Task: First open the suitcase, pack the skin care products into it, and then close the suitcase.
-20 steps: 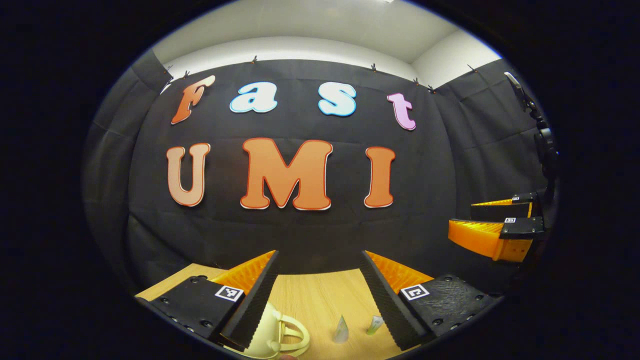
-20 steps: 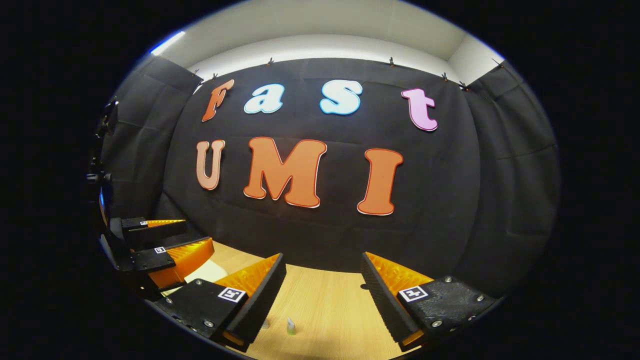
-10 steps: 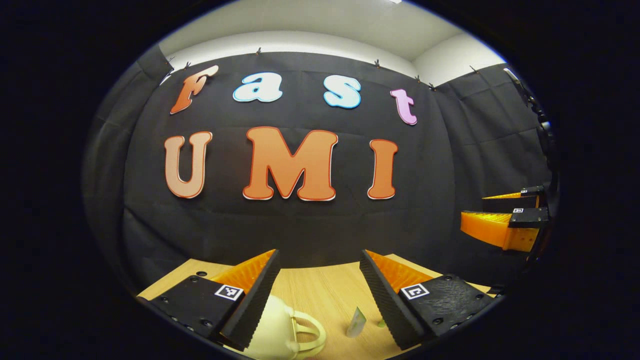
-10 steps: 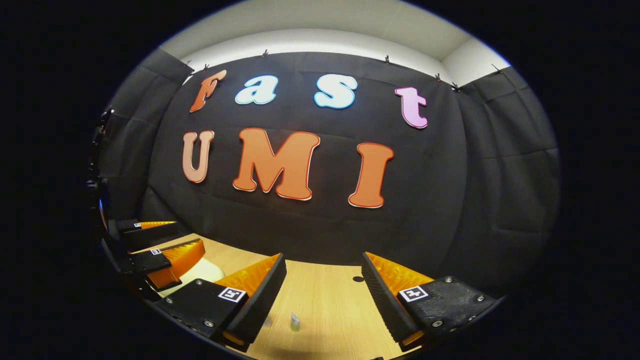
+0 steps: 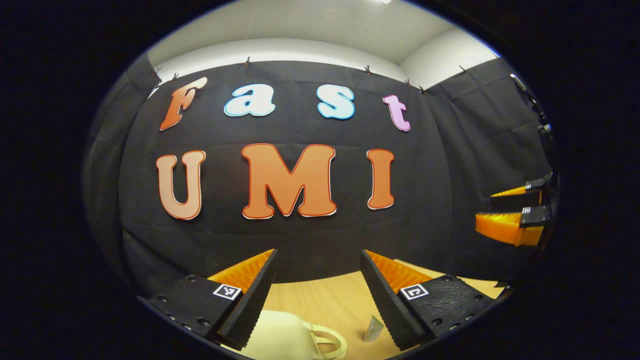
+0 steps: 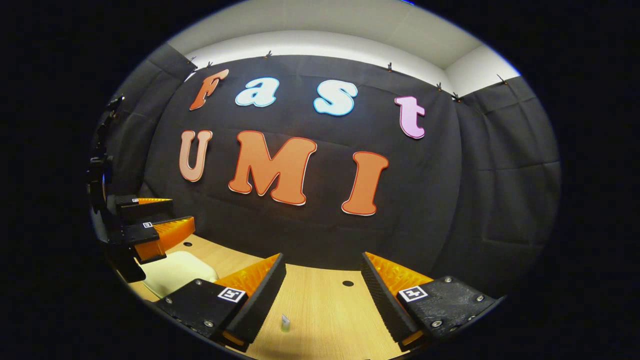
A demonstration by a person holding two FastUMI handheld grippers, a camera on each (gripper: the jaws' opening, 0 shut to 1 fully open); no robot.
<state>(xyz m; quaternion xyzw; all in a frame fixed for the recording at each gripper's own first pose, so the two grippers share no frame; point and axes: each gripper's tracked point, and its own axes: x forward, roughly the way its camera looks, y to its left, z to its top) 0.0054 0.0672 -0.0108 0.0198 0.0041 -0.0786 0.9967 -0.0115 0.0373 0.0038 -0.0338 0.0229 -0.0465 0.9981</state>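
Note:
A small cream suitcase (image 5: 280,337) with a looped handle (image 5: 330,344) lies on the wooden table, low in the left gripper view, just under my left gripper (image 5: 317,300), which is open and empty. To its right stands a small pale green skin care tube (image 5: 373,328). In the right gripper view the suitcase (image 6: 175,270) sits at the lower left, its lid down, below the left gripper (image 6: 182,212). My right gripper (image 6: 320,300) is open and empty above the table, with a small tube (image 6: 285,323) between its fingers' lines. The right gripper (image 5: 484,210) also appears far right, open.
The light wooden table (image 6: 320,310) runs to the black cloth wall behind. Two small dark holes (image 6: 346,283) mark its top, one near the suitcase (image 6: 187,244). A dark stand (image 5: 542,130) rises at the right edge of the left gripper view.
Both views have shifted a little. More of the suitcase now lies under the left gripper, and one of two tubes has slipped behind its right finger. Both grippers stay open.

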